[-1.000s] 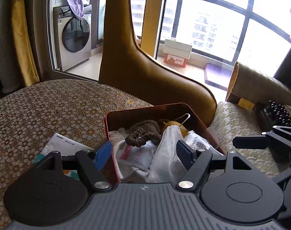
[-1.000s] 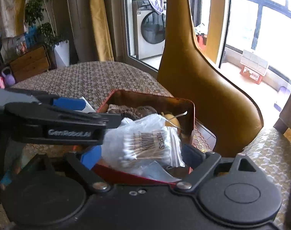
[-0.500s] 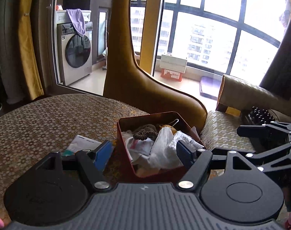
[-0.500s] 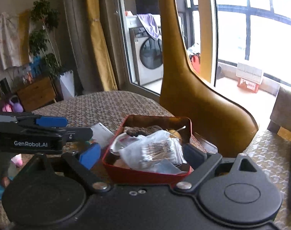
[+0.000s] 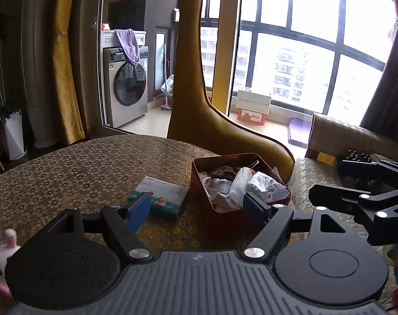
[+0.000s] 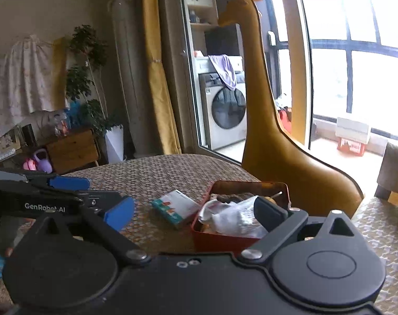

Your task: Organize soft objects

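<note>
Bright window wall (image 5: 290, 60), washing machine (image 5: 125, 89), mustard curtain (image 5: 65, 65), tall giraffe figure (image 5: 196, 78), patterned tablecloth (image 5: 81, 168).

Before you, by material:

- Tablecloth (image 5: 89, 173): woven cloth, gold-brown, rough dotted texture, faint sheen.
- Tin (image 5: 199, 183): red metal box, smooth, semi-gloss walls.
- Bags (image 5: 241, 183) in the tin: thin clear plastic, crinkled and shiny.
- Scrunchie (image 5: 224, 173): dark ruffled cloth, matt.
- Packet (image 5: 162, 191): printed paper or card, smooth, slight gloss.
- Giraffe (image 5: 191, 92): mustard leather-like skin, smooth, soft shine.
- Washer (image 5: 125, 89): grey metal casing, satin; glossy glass door.
- Your left gripper (image 5: 196, 207): matt black plastic, ribbed grey body, blue smooth pads, bright metal rivets.
</note>
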{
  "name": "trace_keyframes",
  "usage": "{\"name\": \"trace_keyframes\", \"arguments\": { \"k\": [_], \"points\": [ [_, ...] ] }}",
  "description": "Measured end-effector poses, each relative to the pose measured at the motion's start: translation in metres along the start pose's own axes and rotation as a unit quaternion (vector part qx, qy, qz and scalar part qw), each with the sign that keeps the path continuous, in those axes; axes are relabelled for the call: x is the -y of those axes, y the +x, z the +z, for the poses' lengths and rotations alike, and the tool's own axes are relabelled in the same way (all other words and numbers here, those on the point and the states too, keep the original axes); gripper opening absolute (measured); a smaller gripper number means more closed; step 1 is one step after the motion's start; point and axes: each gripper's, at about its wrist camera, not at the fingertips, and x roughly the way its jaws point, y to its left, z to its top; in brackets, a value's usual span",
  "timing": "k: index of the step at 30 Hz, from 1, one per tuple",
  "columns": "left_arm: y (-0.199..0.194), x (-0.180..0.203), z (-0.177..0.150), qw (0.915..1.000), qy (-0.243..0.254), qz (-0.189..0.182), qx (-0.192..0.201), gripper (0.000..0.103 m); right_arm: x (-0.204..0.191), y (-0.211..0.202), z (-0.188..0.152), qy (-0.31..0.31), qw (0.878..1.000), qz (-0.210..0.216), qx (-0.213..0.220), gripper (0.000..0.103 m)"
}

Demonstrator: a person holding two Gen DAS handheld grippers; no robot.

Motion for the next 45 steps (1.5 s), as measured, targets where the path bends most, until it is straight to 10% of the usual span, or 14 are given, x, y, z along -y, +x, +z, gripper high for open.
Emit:
{"name": "trace_keyframes", "arguments": {
  "k": [22,45],
  "points": [
    [-0.068,0.01,-0.04,0.9994,-0.014,0.006,0.032,0.102,-0.035,-0.055,-0.034,0.007,0.998,-0.018,0.06,0.103],
    [-0.091,0.014,-0.057,0.9975,-0.027,0.019,0.063,0.102,-0.039,-0.065,-0.041,0.012,0.997,-0.029,0.07,0.103]
  ]
}}
